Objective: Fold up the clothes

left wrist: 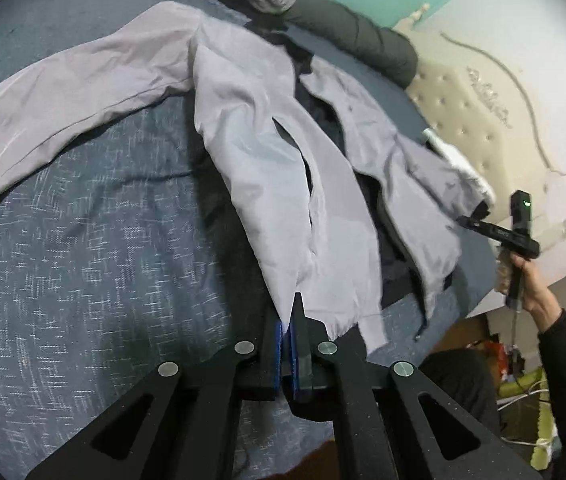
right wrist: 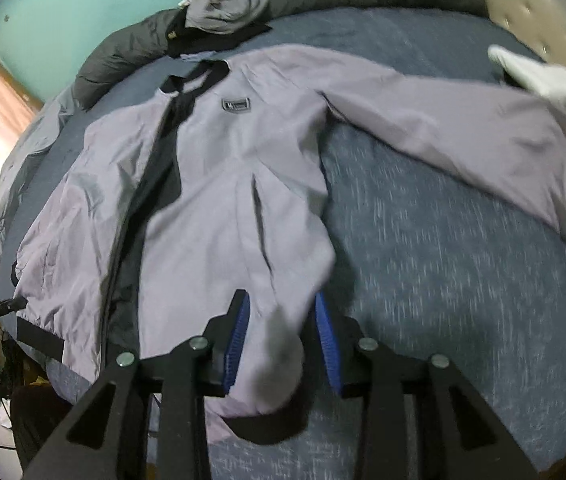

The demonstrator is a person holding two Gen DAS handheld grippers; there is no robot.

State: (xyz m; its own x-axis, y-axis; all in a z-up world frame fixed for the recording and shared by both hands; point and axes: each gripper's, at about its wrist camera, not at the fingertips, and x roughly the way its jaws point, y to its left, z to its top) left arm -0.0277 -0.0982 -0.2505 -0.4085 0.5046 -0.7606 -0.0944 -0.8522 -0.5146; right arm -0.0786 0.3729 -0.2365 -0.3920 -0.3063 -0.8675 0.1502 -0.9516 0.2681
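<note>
Lilac nylon zip jacket (right wrist: pixel 219 184) lies spread, unfolded, on the blue-grey flecked bedspread (right wrist: pixel 423 240). Our left gripper (left wrist: pixel 289 320) is clamped on its hem; our right gripper (right wrist: pixel 283 332) stands part-open astride the other hem corner. All folds remain.

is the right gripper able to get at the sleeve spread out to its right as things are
Probably yes: the right gripper is open, and the sleeve lies flat on the bed cover, bare on top except a white cloth near its far end.
</note>
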